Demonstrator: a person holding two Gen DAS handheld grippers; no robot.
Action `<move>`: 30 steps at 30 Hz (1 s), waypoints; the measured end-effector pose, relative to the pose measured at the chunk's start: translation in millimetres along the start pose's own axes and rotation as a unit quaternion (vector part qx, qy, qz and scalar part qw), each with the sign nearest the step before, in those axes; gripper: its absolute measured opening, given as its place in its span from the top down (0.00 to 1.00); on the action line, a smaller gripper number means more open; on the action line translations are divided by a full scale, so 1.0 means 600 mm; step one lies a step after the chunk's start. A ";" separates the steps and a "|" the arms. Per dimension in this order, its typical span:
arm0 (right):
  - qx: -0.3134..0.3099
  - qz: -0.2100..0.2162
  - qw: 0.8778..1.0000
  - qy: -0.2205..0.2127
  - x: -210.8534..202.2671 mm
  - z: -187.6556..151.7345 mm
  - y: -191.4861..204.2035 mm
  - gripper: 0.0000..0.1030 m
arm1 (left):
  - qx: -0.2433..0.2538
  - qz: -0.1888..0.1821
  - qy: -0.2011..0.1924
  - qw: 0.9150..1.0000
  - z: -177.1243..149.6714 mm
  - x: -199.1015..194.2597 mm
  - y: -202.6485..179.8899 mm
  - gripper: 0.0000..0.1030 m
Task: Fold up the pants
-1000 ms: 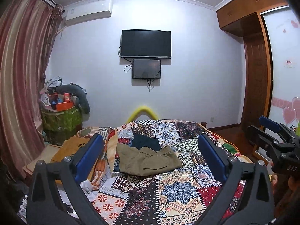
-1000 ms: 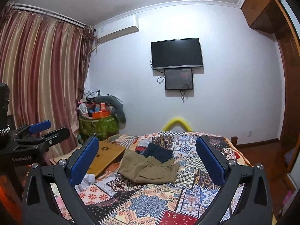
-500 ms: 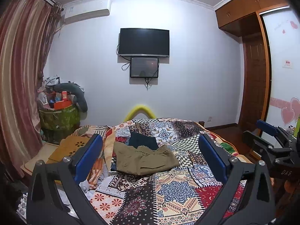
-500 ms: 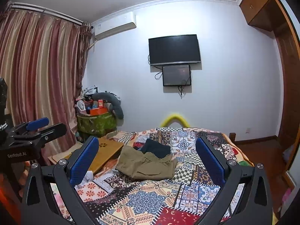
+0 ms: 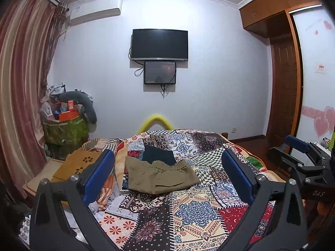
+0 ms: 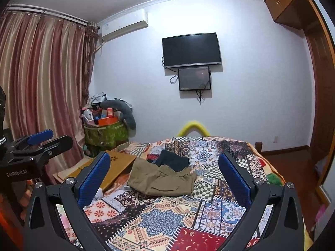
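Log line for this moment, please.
left gripper: open, empty | right gripper: open, empty | khaki pants: on bed, untouched

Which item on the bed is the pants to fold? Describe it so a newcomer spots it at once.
Start at the bed with the patchwork quilt below the wall-mounted TV. Near the middle of the quilt, towards its left edge, lies a rumpled heap of cloth: the khaki pants. They are plain olive-tan with a gathered elastic waistband, unlike the dark navy garment tucked just behind them and the busy quilt beneath.
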State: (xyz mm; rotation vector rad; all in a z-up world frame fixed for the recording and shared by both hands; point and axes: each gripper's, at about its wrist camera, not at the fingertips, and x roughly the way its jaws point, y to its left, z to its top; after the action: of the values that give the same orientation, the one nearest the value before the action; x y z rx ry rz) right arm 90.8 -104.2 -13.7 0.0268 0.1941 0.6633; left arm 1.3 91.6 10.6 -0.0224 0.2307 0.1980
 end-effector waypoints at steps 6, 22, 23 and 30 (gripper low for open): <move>0.002 -0.001 1.000 0.003 0.001 0.001 -0.003 0.00 | 0.001 -0.001 0.004 1.000 -0.003 0.008 0.001 0.00; 0.005 -0.001 1.000 0.004 -0.001 0.003 -0.006 0.00 | 0.005 -0.014 0.011 1.000 -0.004 0.011 -0.005 0.00; 0.005 0.000 1.000 0.004 -0.001 0.004 -0.006 0.00 | 0.005 -0.015 0.012 1.000 -0.004 0.012 -0.006 0.00; 0.004 -0.001 1.000 0.003 0.000 0.006 -0.007 0.00 | 0.004 -0.017 0.014 1.000 -0.001 0.012 -0.008 0.00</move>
State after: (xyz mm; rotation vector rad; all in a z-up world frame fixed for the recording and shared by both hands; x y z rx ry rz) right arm 93.9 -107.3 -10.4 0.0328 0.2023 0.6604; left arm 8.9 88.4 8.1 -0.0210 0.2579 0.1622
